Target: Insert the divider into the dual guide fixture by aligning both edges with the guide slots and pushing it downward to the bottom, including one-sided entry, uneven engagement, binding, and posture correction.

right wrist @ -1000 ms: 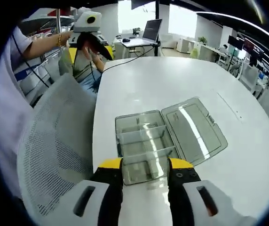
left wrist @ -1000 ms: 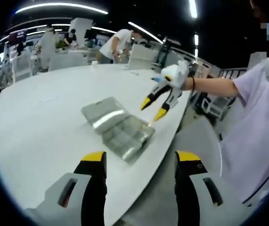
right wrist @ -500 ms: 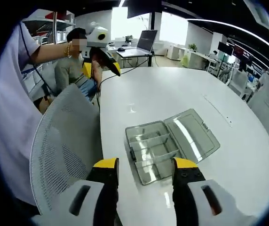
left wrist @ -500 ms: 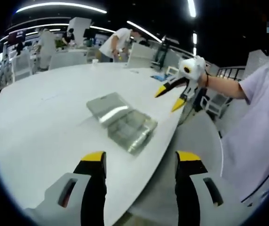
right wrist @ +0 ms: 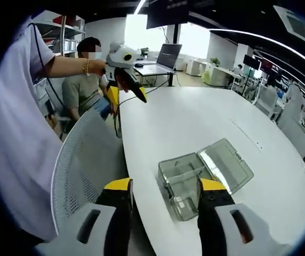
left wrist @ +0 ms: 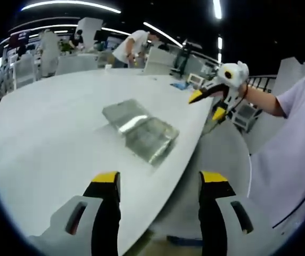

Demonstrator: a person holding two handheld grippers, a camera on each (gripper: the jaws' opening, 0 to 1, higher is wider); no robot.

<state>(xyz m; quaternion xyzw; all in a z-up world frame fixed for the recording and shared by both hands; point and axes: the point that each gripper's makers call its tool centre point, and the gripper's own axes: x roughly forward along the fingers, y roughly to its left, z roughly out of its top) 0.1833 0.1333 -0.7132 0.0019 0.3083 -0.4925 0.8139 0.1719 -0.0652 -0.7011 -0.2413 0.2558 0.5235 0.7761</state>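
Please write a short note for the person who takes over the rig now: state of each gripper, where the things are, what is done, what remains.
Left gripper: open, empty, held above the table's near edge.
Right gripper: open, empty, raised off the table; it also shows in the left gripper view.
Clear compartment box: on the white table near its edge, lid open and lying flat beside it.
Dividers stand inside the box; I cannot tell whether each is seated to the bottom.
Done: nothing is in either gripper.
Left: check the dividers from closer; push down any that sits unevenly.
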